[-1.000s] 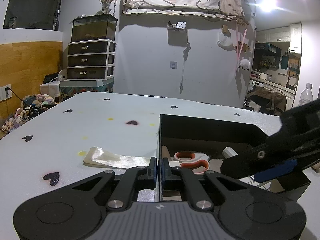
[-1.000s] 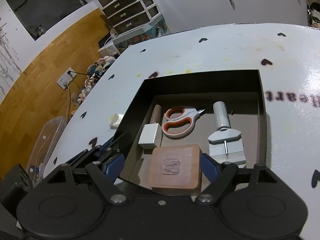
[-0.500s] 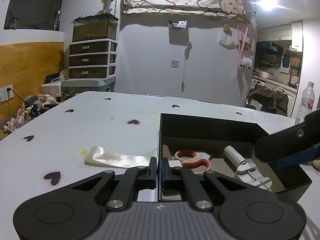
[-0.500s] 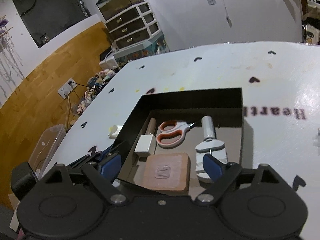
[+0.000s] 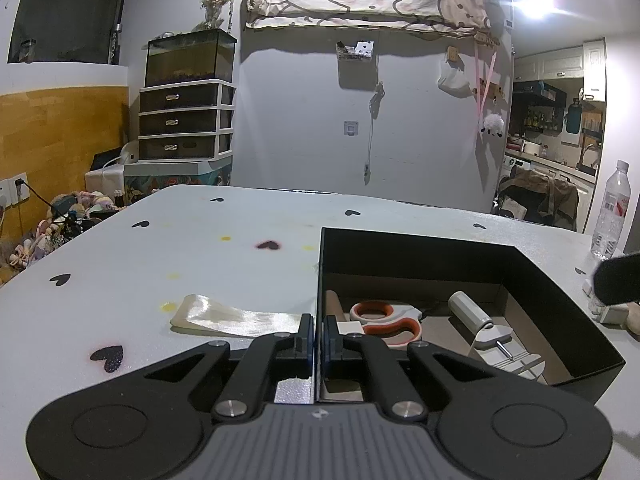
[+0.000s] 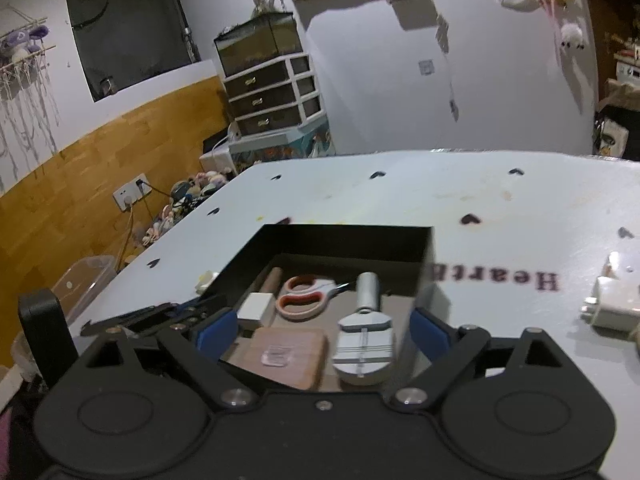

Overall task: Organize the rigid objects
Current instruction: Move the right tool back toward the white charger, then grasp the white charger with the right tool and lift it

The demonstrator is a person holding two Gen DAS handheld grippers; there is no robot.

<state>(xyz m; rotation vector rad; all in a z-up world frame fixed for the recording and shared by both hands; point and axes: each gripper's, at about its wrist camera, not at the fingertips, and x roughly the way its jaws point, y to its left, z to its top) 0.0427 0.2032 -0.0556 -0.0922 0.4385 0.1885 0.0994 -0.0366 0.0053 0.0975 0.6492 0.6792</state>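
A black open box (image 5: 540, 280) (image 6: 344, 240) sits on the white table. Inside it lie orange-handled scissors (image 5: 384, 318) (image 6: 306, 296), a grey metal tool (image 5: 486, 328) (image 6: 366, 336), a white block (image 6: 255, 307), a brown cylinder (image 6: 270, 280) and a brown square pad (image 6: 288, 356). My left gripper (image 5: 319, 340) is shut on the box's left wall. My right gripper (image 6: 320, 330) is open and empty, pulled back above the box's near edge.
A glossy cream strip (image 5: 232, 318) lies on the table left of the box. A white adapter-like object (image 6: 612, 304) lies right of the box. A water bottle (image 5: 610, 210) stands at the far right. Black heart marks dot the table.
My right gripper let go of the brown pad, which now lies in the box, then drew back and up out of the box. My left gripper has stayed in place.
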